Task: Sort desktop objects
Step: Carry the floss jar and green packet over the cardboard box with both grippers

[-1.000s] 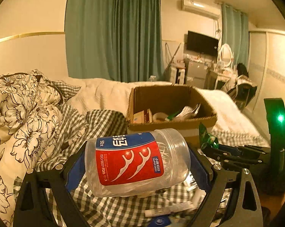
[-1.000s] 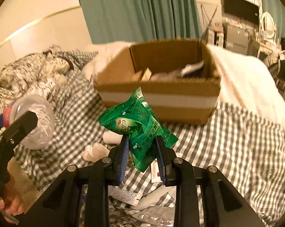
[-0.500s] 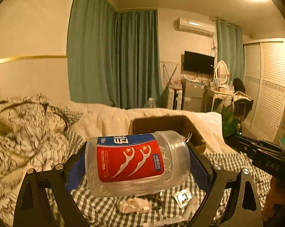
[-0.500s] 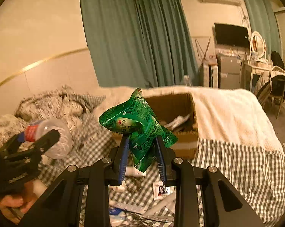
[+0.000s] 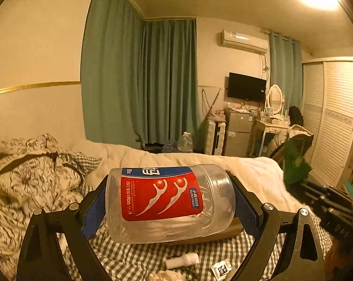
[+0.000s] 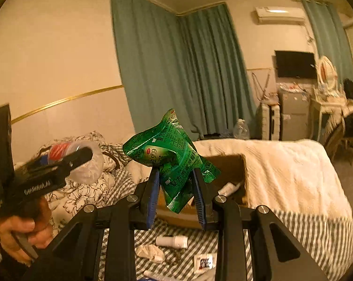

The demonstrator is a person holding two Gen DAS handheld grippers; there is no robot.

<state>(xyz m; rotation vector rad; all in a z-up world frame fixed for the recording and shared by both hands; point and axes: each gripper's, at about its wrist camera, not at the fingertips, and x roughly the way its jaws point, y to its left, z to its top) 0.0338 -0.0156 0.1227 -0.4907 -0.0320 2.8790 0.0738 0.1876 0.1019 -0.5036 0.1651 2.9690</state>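
My left gripper [image 5: 169, 207] is shut on a clear plastic floss-pick jar [image 5: 169, 201] with a red and blue label, held sideways in the air above the bed. It also shows at the left of the right wrist view [image 6: 82, 164]. My right gripper [image 6: 176, 201] is shut on a crumpled green sachet [image 6: 171, 157], held up in front of the cardboard box [image 6: 235, 171]. The sachet shows in the left wrist view [image 5: 293, 164] at the right. The box is mostly hidden behind the jar in the left wrist view.
A checked sheet [image 6: 317, 229] covers the bed, with a small white tube [image 6: 171, 241], a crumpled tissue [image 6: 150, 253] and a small packet [image 6: 204, 261] lying on it. A floral quilt [image 5: 31, 178] lies at the left. A white blanket [image 6: 281, 164] lies behind the box.
Both grippers have risen and tilted upward with their loads, so the views show more wall and ceiling and the box has dropped low behind the held objects.
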